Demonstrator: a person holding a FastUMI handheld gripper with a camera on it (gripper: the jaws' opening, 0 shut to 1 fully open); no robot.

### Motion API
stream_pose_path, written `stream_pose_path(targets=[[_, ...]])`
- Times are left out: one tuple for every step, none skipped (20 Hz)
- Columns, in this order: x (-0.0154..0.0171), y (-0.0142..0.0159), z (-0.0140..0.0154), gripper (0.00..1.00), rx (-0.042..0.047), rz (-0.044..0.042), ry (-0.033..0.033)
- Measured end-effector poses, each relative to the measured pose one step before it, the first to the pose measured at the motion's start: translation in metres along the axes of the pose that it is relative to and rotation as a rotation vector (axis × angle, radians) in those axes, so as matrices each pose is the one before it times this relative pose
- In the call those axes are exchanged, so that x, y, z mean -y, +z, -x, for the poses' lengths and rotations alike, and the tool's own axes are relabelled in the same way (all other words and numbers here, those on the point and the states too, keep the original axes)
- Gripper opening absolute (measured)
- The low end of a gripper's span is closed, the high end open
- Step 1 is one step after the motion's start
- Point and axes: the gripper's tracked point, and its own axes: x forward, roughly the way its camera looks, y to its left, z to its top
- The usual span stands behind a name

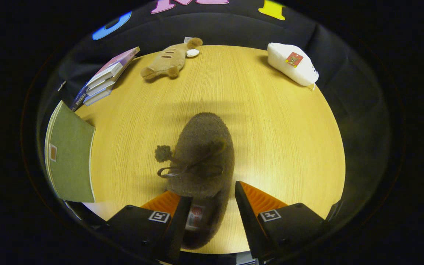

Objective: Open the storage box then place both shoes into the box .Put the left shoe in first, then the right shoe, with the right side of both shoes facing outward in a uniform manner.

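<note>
Pale round wooden table (pixel 271 147) carries a fuzzy grey-brown shoe (pixel 202 154), heel between the gripper's (pixel 210 206) parted, not-yet-gripping fingers, toe pointing straight ahead.

One shoe (pixel 202 154), two plush toys (pixel 168 60).

A staged recording booth: black cloth (pixel 344 73) hangs as the wall behind a pale wooden worktop (pixel 271 140). Household props lie scattered on it, a stack of books (pixel 103 79), a plush toy (pixel 168 60), a white pouch (pixel 293 68) and a fuzzy slipper (pixel 204 154).
</note>
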Motion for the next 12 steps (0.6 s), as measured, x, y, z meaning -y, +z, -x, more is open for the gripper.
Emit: stream_pose_path(targets=[[0.00696, -0.00376, -0.00323, 0.57, -0.00113, 0.00757, -0.02916], [0.00677, -0.00172, -0.00257, 0.41, -0.00739, -0.00011, -0.02102], [0.00336, -0.00072, 0.00135, 0.15, -0.00547, -0.0175, -0.00431], [-0.00129, 0.00067, -0.00045, 0.08, -0.00711, -0.0205, 0.01321], [-0.00178, 0.00025, 0.00221, 0.06, -0.00512, -0.01558, 0.0112], [-0.00031, 0.00003, 0.00147, 0.05, -0.00279, -0.01095, 0.00429], [-0.00102, 0.00065, 0.0039, 0.05, 0.00518, -0.01064, 0.00444], [-0.00256, 0.00334, 0.00526, 0.05, 0.01009, -0.00669, 0.00492], [-0.0035, 0.00038, 0.00577, 0.06, 0.00992, -0.00676, 0.00807], [-0.00533, 0.00065, 0.00785, 0.05, 0.00955, -0.0061, 0.0099], [-0.00643, 0.00147, 0.00885, 0.06, 0.01004, -0.00811, 0.01286], [-0.00513, 0.00216, 0.00804, 0.05, 0.00997, -0.00449, 0.00891]])
